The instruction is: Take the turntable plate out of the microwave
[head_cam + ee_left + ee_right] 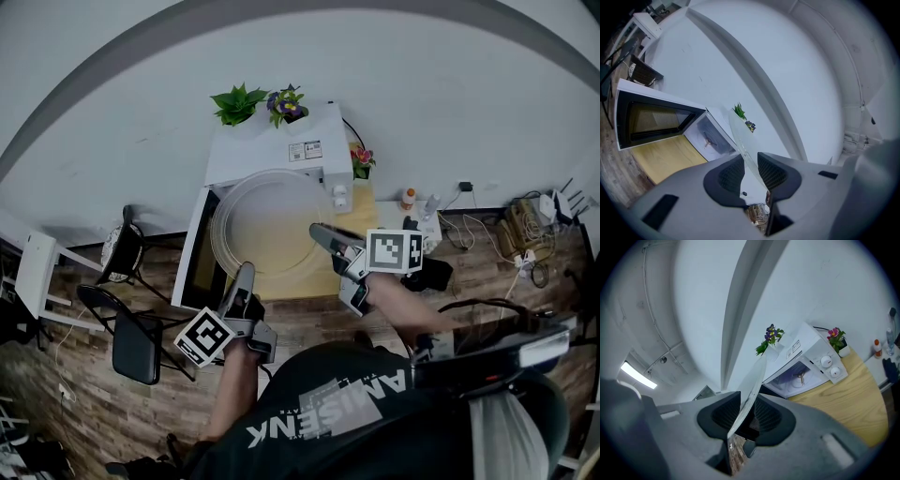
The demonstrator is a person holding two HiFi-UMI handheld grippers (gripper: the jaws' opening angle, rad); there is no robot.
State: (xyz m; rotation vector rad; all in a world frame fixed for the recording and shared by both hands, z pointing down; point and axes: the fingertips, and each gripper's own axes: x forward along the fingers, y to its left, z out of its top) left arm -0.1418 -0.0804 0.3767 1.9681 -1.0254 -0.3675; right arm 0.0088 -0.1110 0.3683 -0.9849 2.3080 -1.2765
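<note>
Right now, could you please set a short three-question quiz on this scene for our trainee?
1. Which of the left tool and the right tool grips the turntable plate? A) left only B) right only C) both
2. True or false: the turntable plate lies inside the microwave.
3. Fill in: the microwave door stands ____.
Key: 1 C; 2 false; 3 open.

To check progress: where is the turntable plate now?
Head view, centre: the turntable plate is held in front of the open microwave, the left gripper on its near edge, the right gripper on its right edge.
</note>
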